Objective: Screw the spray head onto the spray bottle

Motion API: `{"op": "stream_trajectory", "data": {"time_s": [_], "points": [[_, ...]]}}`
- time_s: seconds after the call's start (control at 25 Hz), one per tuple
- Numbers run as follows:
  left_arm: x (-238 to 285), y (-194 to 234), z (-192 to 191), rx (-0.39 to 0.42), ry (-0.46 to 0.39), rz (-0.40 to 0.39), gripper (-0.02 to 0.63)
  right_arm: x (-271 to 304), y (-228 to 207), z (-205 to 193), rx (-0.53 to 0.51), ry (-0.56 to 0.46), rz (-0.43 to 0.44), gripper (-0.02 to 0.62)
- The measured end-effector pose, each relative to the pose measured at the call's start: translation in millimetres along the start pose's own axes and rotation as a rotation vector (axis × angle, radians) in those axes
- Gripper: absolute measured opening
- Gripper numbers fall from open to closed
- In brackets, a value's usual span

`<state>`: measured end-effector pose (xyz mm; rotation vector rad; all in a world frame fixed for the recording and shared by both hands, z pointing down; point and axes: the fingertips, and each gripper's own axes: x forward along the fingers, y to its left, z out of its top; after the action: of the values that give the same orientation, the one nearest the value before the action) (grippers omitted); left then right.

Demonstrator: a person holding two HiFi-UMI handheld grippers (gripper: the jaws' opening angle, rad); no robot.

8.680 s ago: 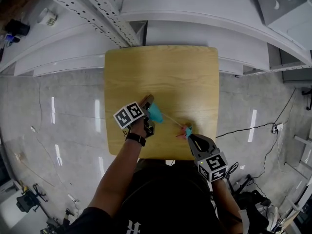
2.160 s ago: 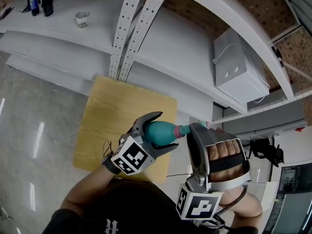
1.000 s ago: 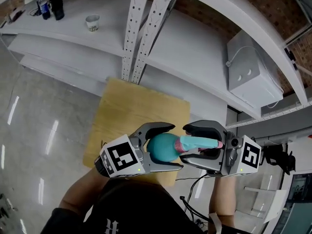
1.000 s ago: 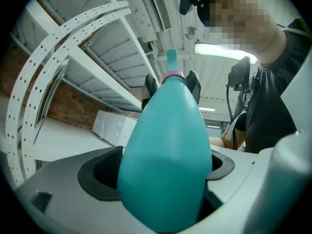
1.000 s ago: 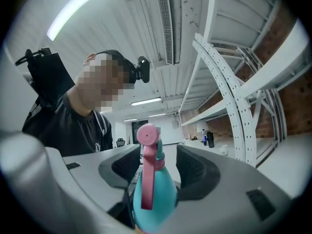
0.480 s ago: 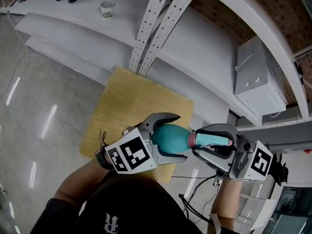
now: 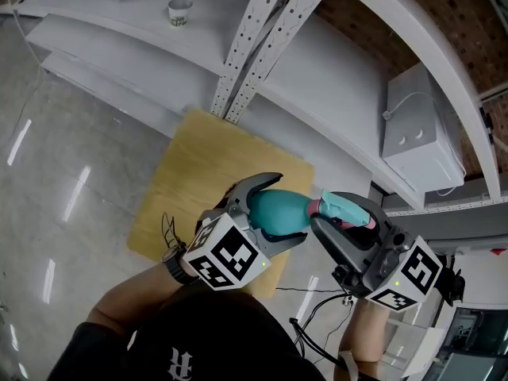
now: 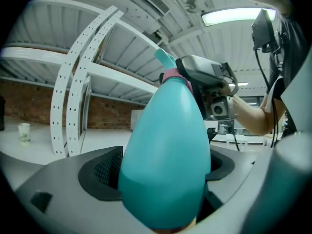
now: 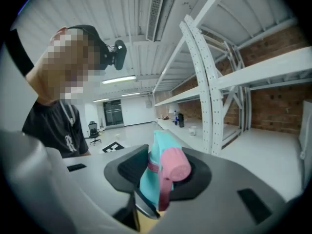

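A teal egg-shaped spray bottle (image 7: 276,211) hangs in the air over the near edge of the wooden table (image 7: 198,181). My left gripper (image 7: 286,209) is shut on its body, which fills the left gripper view (image 8: 165,150). The teal and pink spray head (image 7: 343,209) sits at the bottle's neck and points right. My right gripper (image 7: 329,211) is shut on it, its jaws having just been closing with the head between them. In the right gripper view the spray head (image 9: 163,172) stands between the dark pads, pink nozzle towards the camera.
White perforated shelving posts (image 7: 262,22) and long white shelves run behind the table. A paper cup (image 7: 180,11) stands on a far shelf and a white box (image 7: 421,141) at the right. Cables (image 7: 317,292) lie on the grey floor below.
The right gripper's jaws have narrowed onto the spray head. Both grippers have tilted and sunk a little, with bottle and head still joined between them.
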<state>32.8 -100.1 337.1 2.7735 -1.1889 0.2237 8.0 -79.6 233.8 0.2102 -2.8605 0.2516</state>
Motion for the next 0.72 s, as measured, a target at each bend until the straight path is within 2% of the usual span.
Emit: {"op": "stream_trajectory", "data": {"time_s": [0.08,0.16,0.32,0.52,0.72], "points": [[3.0,8.7,-5.7,-0.01,0.009,0.074,0.451,4.7,-9.0,-3.7,0.029,0.0,-0.092,0.127],[7.3,11.2,-9.9,-0.033,0.006,0.099,0.449,8.2,-13.6,-6.7,0.046,0.005,-0.154,0.129],[12.9,2.6,-10.9,-0.102,-0.033,0.031,0.445,8.1,-16.2,-9.3,0.1,0.009,-0.183,0.127],[14.6,-2.1,-13.3,-0.102,-0.031,-0.022,0.439,6.9,-18.1,-12.7,0.145,0.013,-0.202,0.129],[15.7,-1.1,-14.1,-0.109,-0.023,-0.021,0.434,6.6,-18.0,-15.8,0.135,0.02,-0.267,0.129]]}}
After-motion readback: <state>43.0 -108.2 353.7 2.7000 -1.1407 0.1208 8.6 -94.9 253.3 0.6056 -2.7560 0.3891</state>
